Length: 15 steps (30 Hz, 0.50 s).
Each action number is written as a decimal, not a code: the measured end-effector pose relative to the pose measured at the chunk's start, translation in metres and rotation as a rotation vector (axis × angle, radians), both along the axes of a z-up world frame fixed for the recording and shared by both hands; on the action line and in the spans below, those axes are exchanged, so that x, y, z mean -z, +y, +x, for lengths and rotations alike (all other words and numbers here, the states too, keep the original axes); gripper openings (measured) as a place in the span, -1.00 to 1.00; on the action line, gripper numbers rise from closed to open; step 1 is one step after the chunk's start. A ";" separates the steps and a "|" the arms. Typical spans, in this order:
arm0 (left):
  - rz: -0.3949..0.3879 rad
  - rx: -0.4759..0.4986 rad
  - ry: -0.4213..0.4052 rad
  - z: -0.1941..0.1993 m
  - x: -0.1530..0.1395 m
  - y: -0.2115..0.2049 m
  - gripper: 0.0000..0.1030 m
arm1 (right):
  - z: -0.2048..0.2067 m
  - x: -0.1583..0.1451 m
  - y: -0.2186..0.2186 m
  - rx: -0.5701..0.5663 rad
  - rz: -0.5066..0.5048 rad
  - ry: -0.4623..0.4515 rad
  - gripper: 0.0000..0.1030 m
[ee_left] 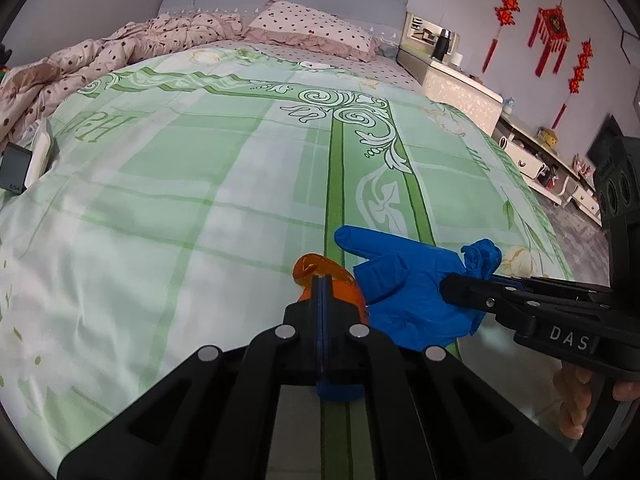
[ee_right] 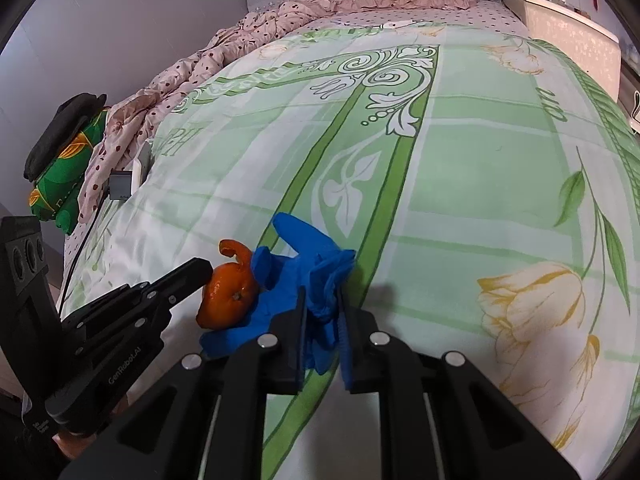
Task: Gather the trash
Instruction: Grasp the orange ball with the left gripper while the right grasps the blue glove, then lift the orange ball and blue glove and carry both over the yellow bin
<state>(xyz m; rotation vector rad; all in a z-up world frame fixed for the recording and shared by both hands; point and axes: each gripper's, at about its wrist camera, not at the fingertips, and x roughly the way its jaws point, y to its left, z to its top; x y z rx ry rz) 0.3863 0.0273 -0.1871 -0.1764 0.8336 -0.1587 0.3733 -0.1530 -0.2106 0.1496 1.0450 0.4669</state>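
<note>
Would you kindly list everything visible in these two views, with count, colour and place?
orange peel: one, orange, on the bedspread, touching the glove's left side
glove: one, blue, on the bedspread near its foot
bedspread: one, green-and-white, covering the bed
quilt: one, pink with dark dots, bunched along the far left
pillow: one, pink dotted, at the headboard
knot ornaments: several, red, on the right wall
left gripper: black, shut on the orange peel
right gripper: black, shut on the glove

My left gripper (ee_left: 323, 280) low, jaws pinched on peel (ee_left: 320, 270). My right gripper (ee_right: 322, 300) alongside, jaws clamped on glove (ee_right: 304, 276).
</note>
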 end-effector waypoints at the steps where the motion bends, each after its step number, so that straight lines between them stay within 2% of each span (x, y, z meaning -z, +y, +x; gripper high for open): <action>1: -0.006 -0.004 -0.001 -0.002 -0.002 0.002 -1.00 | -0.002 -0.002 -0.001 0.002 0.005 -0.003 -0.77; 15: -0.021 0.025 -0.045 -0.039 -0.038 0.006 -1.00 | -0.037 -0.047 -0.029 0.050 0.040 -0.074 -0.78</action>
